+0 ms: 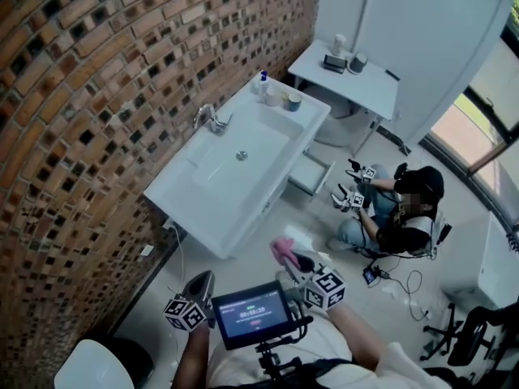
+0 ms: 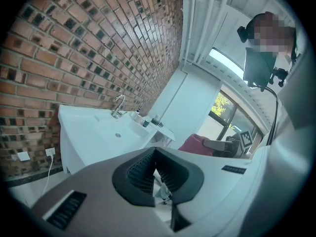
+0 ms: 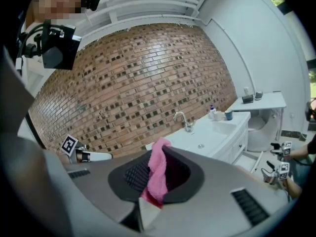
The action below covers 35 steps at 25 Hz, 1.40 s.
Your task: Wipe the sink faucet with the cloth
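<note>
A chrome faucet stands at the back of a white sink against the brick wall; it also shows as the faucet and the faucet in the gripper views. My right gripper is shut on a pink cloth, well short of the sink's near end; the cloth hangs between the jaws. My left gripper is shut with nothing in it, its jaws pressed together, apart from the sink.
A bottle and a cup sit at the sink's far end. Beyond is a small white table with items. A seated person with two grippers is on the floor at right, with cables nearby. A socket is low on the wall.
</note>
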Motion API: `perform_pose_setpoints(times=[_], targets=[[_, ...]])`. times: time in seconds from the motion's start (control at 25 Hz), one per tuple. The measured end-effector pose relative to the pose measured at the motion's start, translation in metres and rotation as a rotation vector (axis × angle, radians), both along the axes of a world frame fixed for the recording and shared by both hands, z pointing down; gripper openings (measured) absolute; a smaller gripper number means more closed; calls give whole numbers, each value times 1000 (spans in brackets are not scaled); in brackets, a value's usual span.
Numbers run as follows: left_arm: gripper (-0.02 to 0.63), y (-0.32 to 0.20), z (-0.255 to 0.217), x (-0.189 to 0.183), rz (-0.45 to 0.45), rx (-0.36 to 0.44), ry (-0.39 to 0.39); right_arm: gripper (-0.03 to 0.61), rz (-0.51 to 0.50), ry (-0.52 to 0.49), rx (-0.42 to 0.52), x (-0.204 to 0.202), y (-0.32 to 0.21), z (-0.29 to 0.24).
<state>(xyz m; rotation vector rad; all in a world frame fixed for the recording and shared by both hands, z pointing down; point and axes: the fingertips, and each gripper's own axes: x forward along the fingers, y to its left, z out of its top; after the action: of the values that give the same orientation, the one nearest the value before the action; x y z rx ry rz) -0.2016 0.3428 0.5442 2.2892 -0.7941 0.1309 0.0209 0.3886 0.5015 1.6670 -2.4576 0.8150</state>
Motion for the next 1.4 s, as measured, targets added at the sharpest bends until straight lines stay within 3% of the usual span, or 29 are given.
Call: perform_pose_setpoints(times=[0.24, 0.4, 0.52, 0.76, 0.92, 1.08, 1.2, 1.32, 1.4], targets=[[3, 8, 6, 18, 41, -16, -12, 52, 24, -49, -14, 14, 13, 3], [3, -18, -12, 25, 55, 46, -1, 54, 51, -83, 48, 21, -12, -23], [3, -16, -13, 31, 77, 38, 21, 54, 94, -215, 39, 28, -16, -26], [18, -11, -52, 81, 225, 46, 211, 55, 90, -422, 66, 44, -21, -51], [151, -6, -79, 118, 324, 65, 267, 54, 5, -520, 103, 36, -23, -87], [188, -7, -108, 153, 434, 118, 304, 54, -149, -610, 110, 19, -24, -107], [334, 5, -118, 174, 526, 105, 304, 54, -282, -700, 68, 2, -18, -109], [334, 24, -126, 197, 621, 45, 357, 54, -407, -740, 15, -16, -19, -110], [334, 27, -126, 207, 619, 17, 372, 55, -429, -721, -7, -23, -24, -105]])
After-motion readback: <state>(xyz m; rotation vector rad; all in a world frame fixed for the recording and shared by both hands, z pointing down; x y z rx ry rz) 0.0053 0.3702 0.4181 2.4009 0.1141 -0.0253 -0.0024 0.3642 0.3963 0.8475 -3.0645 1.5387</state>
